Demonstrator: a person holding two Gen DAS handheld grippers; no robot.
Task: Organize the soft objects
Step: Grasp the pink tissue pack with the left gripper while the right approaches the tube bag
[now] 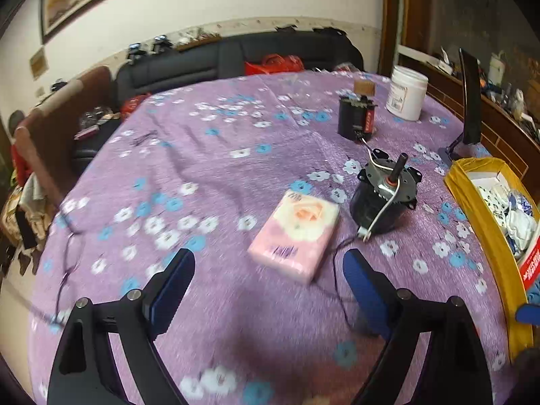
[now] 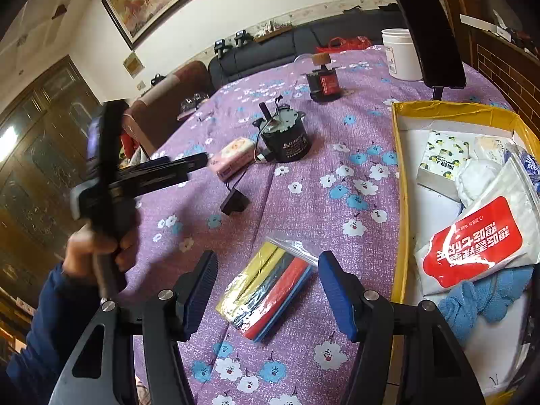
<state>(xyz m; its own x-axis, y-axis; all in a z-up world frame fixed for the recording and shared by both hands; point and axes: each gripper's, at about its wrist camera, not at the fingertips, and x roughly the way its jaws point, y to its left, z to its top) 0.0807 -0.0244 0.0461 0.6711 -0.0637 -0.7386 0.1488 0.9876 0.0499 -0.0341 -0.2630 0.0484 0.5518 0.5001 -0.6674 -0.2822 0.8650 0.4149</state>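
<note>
1. While the left gripper (image 1: pixel 269 271) points down at a slant over the purple flowered tablecloth (image 1: pixel 209 155), its two blue-padded fingers (image 1: pixel 175 280) stand spread wide with nothing between them.
2. Seen from the right wrist camera, the same left gripper (image 2: pixel 199 162) is carried by a hand (image 2: pixel 98 246) in a dark blue sleeve (image 2: pixel 50 324), its tips reaching toward the pink tissue pack (image 2: pixel 233 158).
3. That pink tissue pack (image 1: pixel 294 233) lies flat on the cloth just ahead of the left gripper's tips, apart from them, and just beside a black electric motor (image 1: pixel 383 199).
4. It is a soft rectangular packet, pink with a pale rose printed on its top.
5. The right gripper (image 2: pixel 266 295) also tilts downward with its fingers parted, and it holds nothing.
6. Below its open jaws a clear bag of coloured tubes (image 2: pixel 266 293), yellow, black, red and blue, lies on the cloth; the pads do not press on it.
7. At the right edge of the table sits a yellow-rimmed box (image 2: pixel 400 202).
8. Inside it lie a lemon-print tissue pack (image 2: pixel 443 157), a white packet with a red label (image 2: pixel 479 239), a blue cloth (image 2: pixel 479 300) and other white soft packets.
9. Farther back on the table stand a black and red part (image 2: pixel 324 82), a white tub (image 2: pixel 401 54) and a dark phone on a stand (image 2: pixel 428 33).
</note>
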